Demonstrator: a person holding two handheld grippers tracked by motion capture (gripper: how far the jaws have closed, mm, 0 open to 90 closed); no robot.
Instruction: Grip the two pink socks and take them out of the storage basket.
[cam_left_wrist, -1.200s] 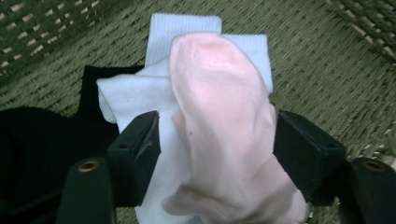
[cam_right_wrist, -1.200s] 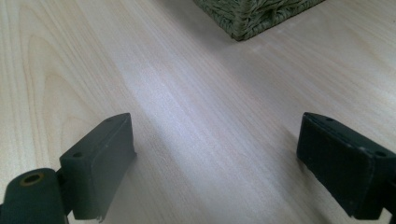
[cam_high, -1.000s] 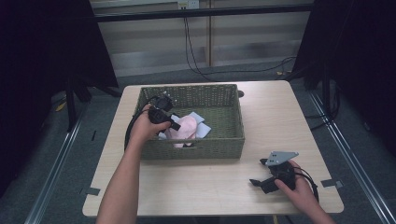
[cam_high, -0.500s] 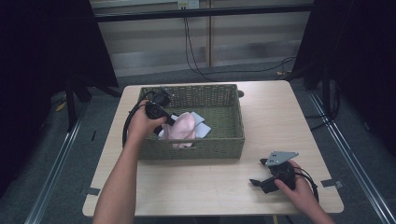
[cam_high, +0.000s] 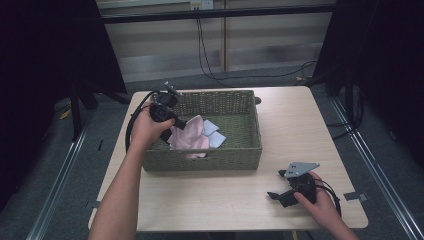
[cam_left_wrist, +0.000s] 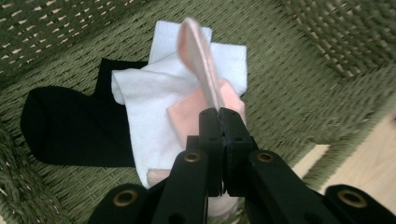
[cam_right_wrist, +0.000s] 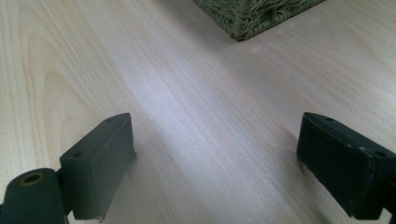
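I see 1 pale wooden table (cam_high: 280, 125) with rounded corners, its grain running lengthwise in the right gripper view. Directly on it sits 1 green woven basket (cam_high: 215, 157), toward the far left part of the top. My right gripper (cam_high: 280, 187) rests on the near right corner, well apart from the basket.
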